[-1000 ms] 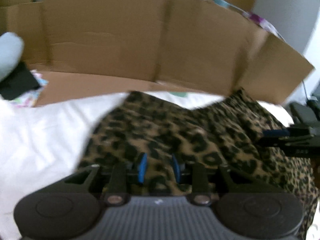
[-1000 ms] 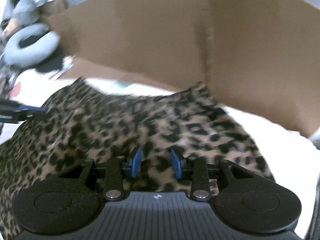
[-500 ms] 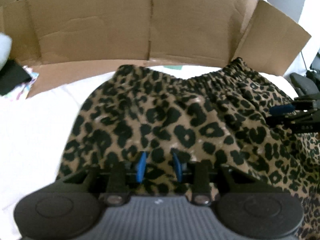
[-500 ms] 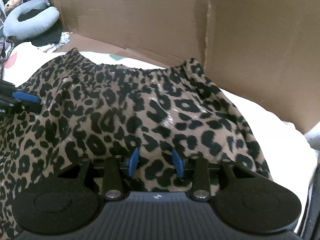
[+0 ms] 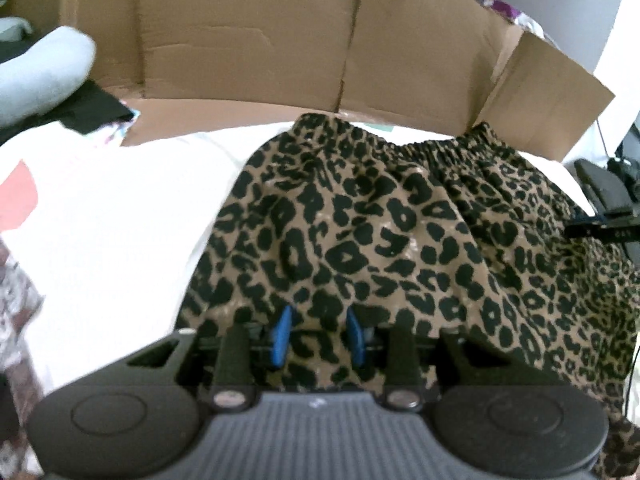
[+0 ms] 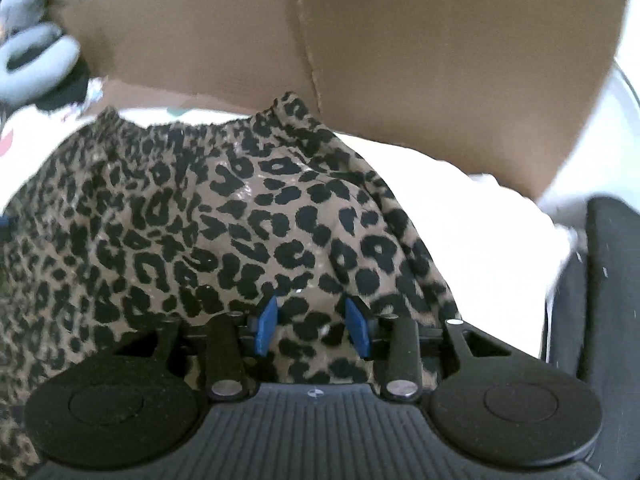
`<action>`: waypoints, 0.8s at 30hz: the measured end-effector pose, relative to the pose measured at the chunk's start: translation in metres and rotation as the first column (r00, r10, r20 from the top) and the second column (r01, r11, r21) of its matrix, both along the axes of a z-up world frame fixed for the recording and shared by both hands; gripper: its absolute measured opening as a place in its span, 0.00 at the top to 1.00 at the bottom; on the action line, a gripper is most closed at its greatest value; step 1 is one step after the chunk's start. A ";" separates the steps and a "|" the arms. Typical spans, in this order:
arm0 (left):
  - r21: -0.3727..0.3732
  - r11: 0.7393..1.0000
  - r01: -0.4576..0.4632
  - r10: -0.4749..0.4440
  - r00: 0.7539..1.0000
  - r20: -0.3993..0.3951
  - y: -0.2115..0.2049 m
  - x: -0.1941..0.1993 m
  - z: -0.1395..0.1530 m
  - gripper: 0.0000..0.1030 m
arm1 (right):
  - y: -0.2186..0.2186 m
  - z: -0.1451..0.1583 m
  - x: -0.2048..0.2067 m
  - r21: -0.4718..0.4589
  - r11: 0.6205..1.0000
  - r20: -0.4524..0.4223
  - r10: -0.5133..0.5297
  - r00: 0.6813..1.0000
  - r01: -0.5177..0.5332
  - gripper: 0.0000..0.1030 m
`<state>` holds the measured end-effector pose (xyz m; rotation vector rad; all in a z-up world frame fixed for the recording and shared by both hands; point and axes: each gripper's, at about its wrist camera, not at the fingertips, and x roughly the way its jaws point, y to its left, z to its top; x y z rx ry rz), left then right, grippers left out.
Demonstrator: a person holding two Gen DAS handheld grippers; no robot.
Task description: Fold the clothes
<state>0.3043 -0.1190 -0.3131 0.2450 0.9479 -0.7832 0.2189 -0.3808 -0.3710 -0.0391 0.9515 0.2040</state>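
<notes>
A leopard-print skirt [image 5: 380,232] lies spread on a white surface [image 5: 120,240], its elastic waistband at the far side near the cardboard. My left gripper [image 5: 318,334] is at the skirt's near hem, its blue pads closed onto the fabric. My right gripper [image 6: 312,326] is at the near hem on the skirt's [image 6: 224,216] right part, its blue pads around a bunch of fabric. The right gripper's tip shows at the right edge of the left wrist view [image 5: 592,228].
A cardboard wall [image 5: 280,48] stands behind the skirt; it also shows in the right wrist view [image 6: 400,40]. A grey neck pillow [image 6: 36,64] and a black cloth [image 5: 92,108] lie at the far left. A black chair [image 6: 600,300] is at the right.
Both grippers have pulled back toward me with the hem. The skirt has gone from bunched and lifted to spread out flat, with the waistband now showing.
</notes>
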 end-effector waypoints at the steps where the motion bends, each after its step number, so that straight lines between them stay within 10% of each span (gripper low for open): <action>1: -0.006 1.000 -0.008 0.008 1.000 -0.005 0.003 -0.002 0.001 0.66 | 0.000 0.002 -0.005 0.007 1.000 0.002 -0.004 1.000 0.004 0.57; 24: 0.065 0.995 -0.081 0.084 0.995 -0.052 0.057 -0.041 -0.011 0.45 | -0.029 -0.007 -0.087 -0.152 0.988 -0.043 -0.036 0.998 0.029 0.50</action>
